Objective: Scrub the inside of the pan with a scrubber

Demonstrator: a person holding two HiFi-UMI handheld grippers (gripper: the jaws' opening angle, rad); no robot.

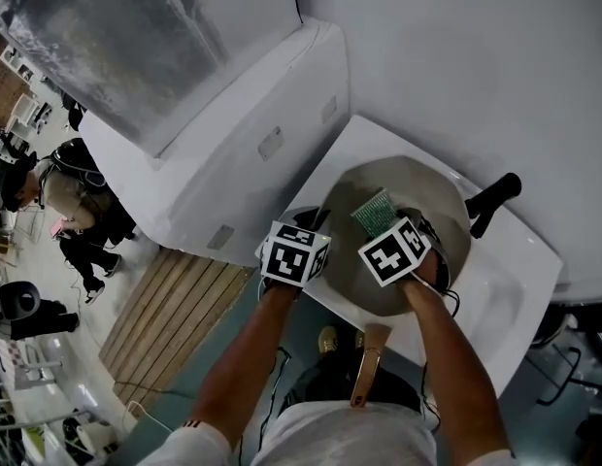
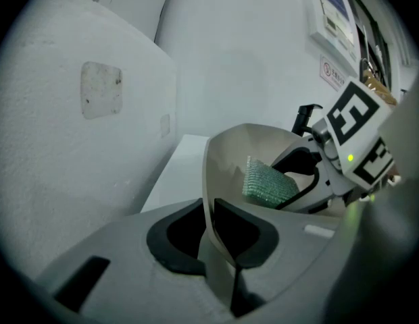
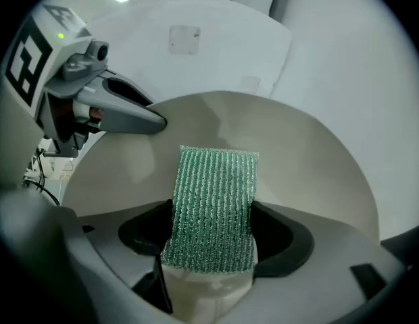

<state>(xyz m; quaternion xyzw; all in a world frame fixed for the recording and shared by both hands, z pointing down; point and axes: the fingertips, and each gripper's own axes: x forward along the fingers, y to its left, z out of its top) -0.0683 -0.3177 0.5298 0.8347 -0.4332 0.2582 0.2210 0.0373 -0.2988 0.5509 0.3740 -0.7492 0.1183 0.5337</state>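
A grey-beige pan [image 1: 432, 197] with a black handle [image 1: 490, 200] lies tilted in a white basin. My left gripper [image 1: 317, 223] is shut on the pan's left rim; in the left gripper view its jaws [image 2: 211, 211] pinch the thin pan wall [image 2: 226, 157]. My right gripper [image 1: 381, 223] is inside the pan, shut on a green mesh scrubber [image 1: 374, 210]. In the right gripper view the scrubber [image 3: 213, 204] stands up from the jaws [image 3: 209, 248] over the pan's inner face [image 3: 311, 160], with the left gripper [image 3: 132, 117] on the rim at the left.
The white basin [image 1: 515, 289] sits against a white wall, with a white slanted cabinet [image 1: 233, 134] to its left. A wooden-handled tool [image 1: 367, 362] hangs at the person's waist. Wooden slats [image 1: 175, 309] cover the floor at the left, where people [image 1: 78, 202] stand.
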